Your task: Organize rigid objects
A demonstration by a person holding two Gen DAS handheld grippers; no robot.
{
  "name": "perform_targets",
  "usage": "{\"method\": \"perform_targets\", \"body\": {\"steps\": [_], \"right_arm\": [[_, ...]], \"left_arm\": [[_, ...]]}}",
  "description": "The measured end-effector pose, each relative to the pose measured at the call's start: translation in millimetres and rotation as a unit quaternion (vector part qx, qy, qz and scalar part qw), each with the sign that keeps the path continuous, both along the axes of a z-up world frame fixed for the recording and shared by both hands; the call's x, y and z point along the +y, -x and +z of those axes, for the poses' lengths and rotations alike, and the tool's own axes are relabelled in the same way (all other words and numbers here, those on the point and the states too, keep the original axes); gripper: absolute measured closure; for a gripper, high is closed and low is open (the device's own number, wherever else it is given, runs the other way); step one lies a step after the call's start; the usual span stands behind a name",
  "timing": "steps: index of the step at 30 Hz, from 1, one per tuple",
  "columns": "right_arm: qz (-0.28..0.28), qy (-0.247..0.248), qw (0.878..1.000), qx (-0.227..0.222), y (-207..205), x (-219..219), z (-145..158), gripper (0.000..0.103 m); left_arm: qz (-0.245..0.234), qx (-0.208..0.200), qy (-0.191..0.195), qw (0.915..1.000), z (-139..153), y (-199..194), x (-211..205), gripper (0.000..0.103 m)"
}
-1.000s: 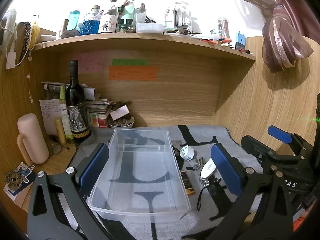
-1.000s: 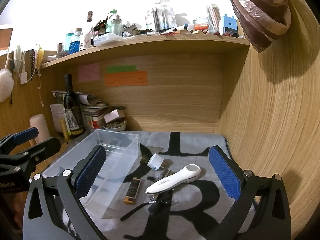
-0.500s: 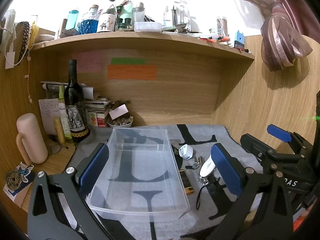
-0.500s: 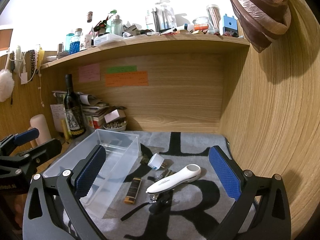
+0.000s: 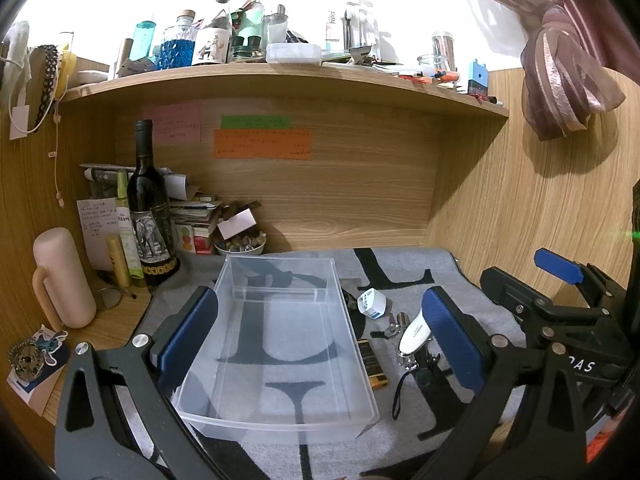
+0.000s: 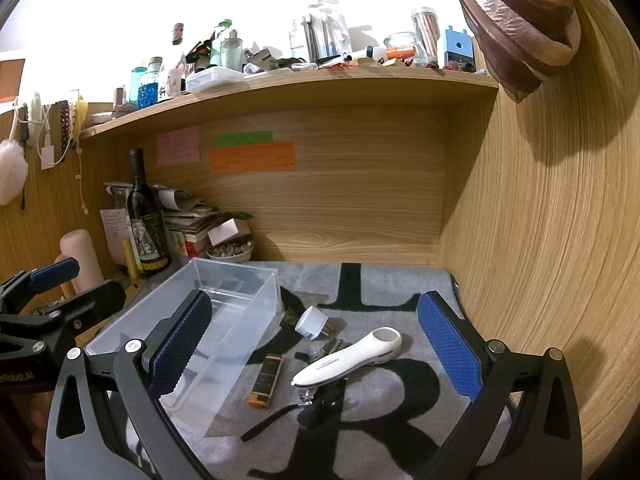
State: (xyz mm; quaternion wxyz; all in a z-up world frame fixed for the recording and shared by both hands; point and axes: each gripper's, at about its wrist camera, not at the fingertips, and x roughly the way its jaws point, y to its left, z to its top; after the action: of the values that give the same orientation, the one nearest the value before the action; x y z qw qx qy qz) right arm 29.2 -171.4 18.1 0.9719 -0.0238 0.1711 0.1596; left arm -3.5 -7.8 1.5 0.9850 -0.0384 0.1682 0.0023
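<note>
An empty clear plastic bin (image 5: 280,344) (image 6: 208,332) lies on a grey mat with black letters (image 5: 420,280). Right of it lie a white plug adapter (image 5: 372,301) (image 6: 312,322), a white handheld device (image 5: 414,334) (image 6: 348,362), a dark lighter-like bar with an orange end (image 5: 372,364) (image 6: 266,380), small metal pieces (image 5: 396,322) and a black strap (image 6: 272,420). My left gripper (image 5: 320,340) hangs open above the bin. My right gripper (image 6: 316,360) is open above the loose items, and it also shows at right in the left wrist view (image 5: 560,308).
A wine bottle (image 5: 150,216), a pink flask (image 5: 64,280), stacked books and a bowl of small things (image 5: 240,245) crowd the back left. The wooden back wall (image 6: 360,200), side wall (image 6: 540,240) and a cluttered shelf (image 5: 280,76) enclose the desk.
Both views have shifted only slightly; the objects on the mat lie where they were and both grippers stay open.
</note>
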Motion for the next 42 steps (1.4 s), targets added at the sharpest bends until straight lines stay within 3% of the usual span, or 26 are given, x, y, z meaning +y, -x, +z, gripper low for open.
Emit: {"method": "perform_targets", "body": {"steps": [25,29,37,40,42], "right_arm": [[0.005,0.000,1.000,0.014,-6,4,-3,0.000],[0.002,0.001,1.000,0.027,-14,5,-8,0.000],[-0.016,0.012,0.999,0.049,-31,1,-18,0.012],[-0.023,0.014,0.998,0.063,-39,-4,-23,0.016],[-0.030,0.019,0.997,0.075,-46,-7,-27,0.020]], "left_arm": [[-0.011,-0.005,-0.017,0.9998,1,0,-2,0.000],[-0.004,0.008,-0.015,0.9999,-1,-7,4,0.017],[0.014,0.049,0.015,0.9986,-8,-28,45,0.019],[0.028,0.072,0.009,0.9970,-11,-40,65,0.027],[0.038,0.091,0.003,0.9951,-15,-47,76,0.040]]}}
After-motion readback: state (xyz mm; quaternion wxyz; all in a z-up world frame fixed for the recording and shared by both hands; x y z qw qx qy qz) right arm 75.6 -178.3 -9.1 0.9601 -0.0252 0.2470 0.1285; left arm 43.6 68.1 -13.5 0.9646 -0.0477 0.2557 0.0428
